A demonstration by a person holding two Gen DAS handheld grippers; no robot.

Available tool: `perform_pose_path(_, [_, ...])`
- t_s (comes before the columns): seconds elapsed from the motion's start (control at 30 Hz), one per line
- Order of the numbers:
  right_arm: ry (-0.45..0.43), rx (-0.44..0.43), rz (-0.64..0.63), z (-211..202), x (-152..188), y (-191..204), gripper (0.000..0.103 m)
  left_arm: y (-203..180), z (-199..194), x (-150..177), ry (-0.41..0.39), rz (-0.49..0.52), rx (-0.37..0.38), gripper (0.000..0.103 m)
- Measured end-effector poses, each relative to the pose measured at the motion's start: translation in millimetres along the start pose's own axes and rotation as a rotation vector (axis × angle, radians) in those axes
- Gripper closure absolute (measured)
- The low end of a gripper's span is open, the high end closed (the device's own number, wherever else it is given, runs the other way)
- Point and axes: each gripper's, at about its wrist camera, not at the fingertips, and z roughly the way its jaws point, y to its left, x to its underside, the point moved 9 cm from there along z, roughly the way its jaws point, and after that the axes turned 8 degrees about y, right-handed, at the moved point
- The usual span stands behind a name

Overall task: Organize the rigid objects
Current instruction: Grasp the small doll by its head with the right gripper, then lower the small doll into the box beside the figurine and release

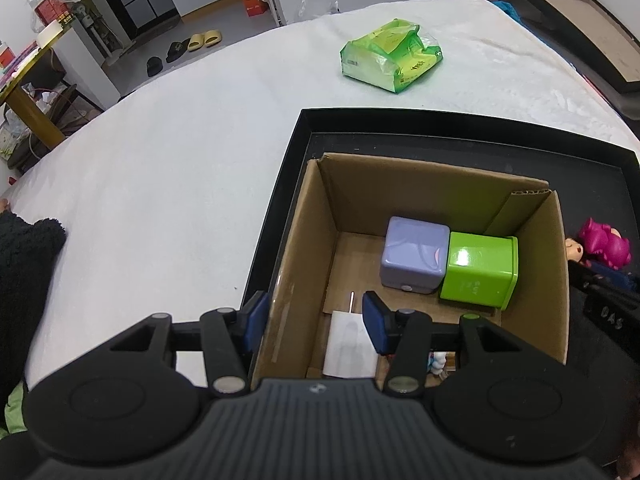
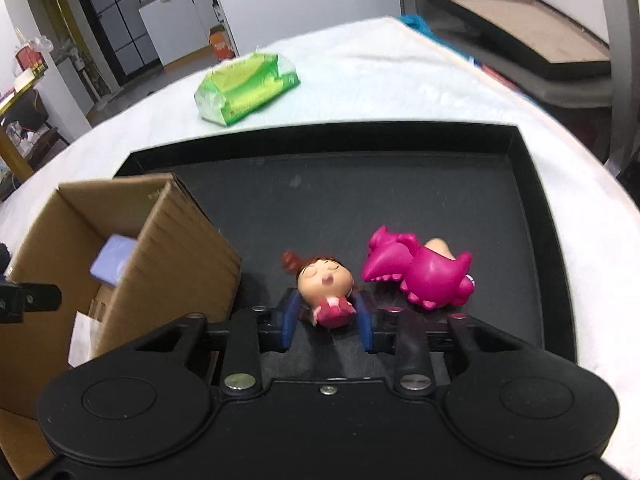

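Note:
A brown cardboard box [image 1: 304,216] stands in a black tray [image 1: 280,184]. Inside it lie a lilac cube box [image 1: 416,254], a green tin [image 1: 480,270] and a white card [image 1: 350,344]. My left gripper [image 1: 316,322] is open, its fingers straddling the box's left wall. In the right wrist view, a small doll [image 2: 326,286] with brown hair and a pink dress lies on the tray [image 2: 400,200] between the fingers of my right gripper [image 2: 326,324], which is open around it. A magenta dinosaur toy [image 2: 420,272] lies just right of the doll.
A green tissue pack [image 1: 390,54] lies on the white bedcover [image 1: 180,160] beyond the tray. A framed board [image 2: 520,32] leans at the far right. Shoes and furniture stand on the floor to the far left.

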Motion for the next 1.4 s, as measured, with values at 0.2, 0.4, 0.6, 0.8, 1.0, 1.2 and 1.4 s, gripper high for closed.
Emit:
perform_pose_path(0.2, [-0.02, -0.02, 0.014, -13.5, -1.0, -0.2, 0.08, 0.6, -2.2, 0.7, -0.005, 0.001, 0.009, 0.053])
perform_pose_path(0.4, [-0.047, -0.027, 0.042, -24.4, -3.5, -4.3, 0.08, 5.0, -7.7, 3.9, -0.01, -0.002, 0.016, 0.053])
perform_pose_path(0.6, [-0.104, -0.046, 0.051, -49.4, -5.8, -1.5, 0.08, 12.6, -9.4, 9.0, -0.012, -0.009, 0.028, 0.053])
perform_pose_path(0.8, [-0.134, -0.062, 0.04, -69.2, -3.5, 10.4, 0.08, 18.8, -10.0, 15.7, -0.012, -0.013, 0.048, 0.053])
perform_pose_path(1.0, [-0.17, -0.067, 0.024, -87.0, -7.9, 24.1, 0.08, 27.4, -11.7, 19.6, -0.014, -0.003, 0.061, 0.053])
perform_pose_path(1.2, [-0.22, -0.074, -0.006, -105.2, -17.2, 42.6, 0.08, 36.6, -14.1, 21.0, -0.024, 0.006, 0.072, 0.053])
perform_pose_path(1.4, [-0.252, -0.09, -0.047, -113.7, -24.1, 63.0, 0.08, 43.7, -13.5, 24.3, -0.031, 0.01, 0.087, 0.053])
